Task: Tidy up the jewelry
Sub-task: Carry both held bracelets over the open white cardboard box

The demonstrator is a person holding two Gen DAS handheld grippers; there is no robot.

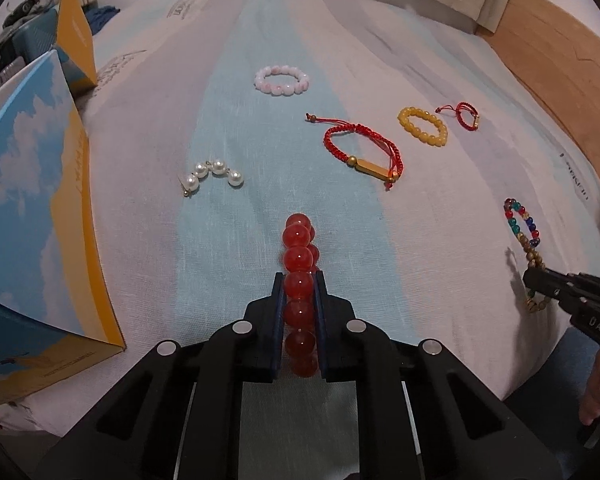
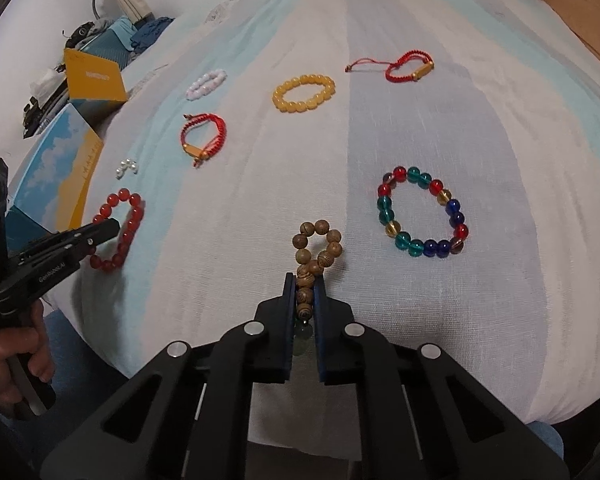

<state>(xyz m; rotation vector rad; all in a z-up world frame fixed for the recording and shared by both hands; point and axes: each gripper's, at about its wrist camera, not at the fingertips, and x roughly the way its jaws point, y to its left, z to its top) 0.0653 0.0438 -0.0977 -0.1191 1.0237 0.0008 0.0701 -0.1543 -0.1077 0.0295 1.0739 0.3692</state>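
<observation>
On the striped cloth (image 1: 220, 240), my left gripper (image 1: 299, 280) is shut on a red bead bracelet (image 1: 298, 236), squeezing the loop flat between its pads. The right wrist view shows that bracelet (image 2: 118, 232) at the left, with the left gripper (image 2: 114, 226) on it. My right gripper (image 2: 305, 278) is shut on a brown wooden bead bracelet (image 2: 318, 242), whose far end still forms a small loop. In the left wrist view the right gripper (image 1: 530, 276) sits at the right edge on the wooden bracelet (image 1: 534, 256).
Loose on the cloth lie a multicoloured bead bracelet (image 2: 401, 173), a yellow bead bracelet (image 2: 284, 94), two red cord bracelets (image 2: 196, 151) (image 2: 420, 69), a pink bead bracelet (image 1: 282, 88) and a pearl string (image 1: 219, 167). A blue-and-yellow box (image 1: 32, 200) stands at the left, with its lid (image 1: 74, 28) behind it.
</observation>
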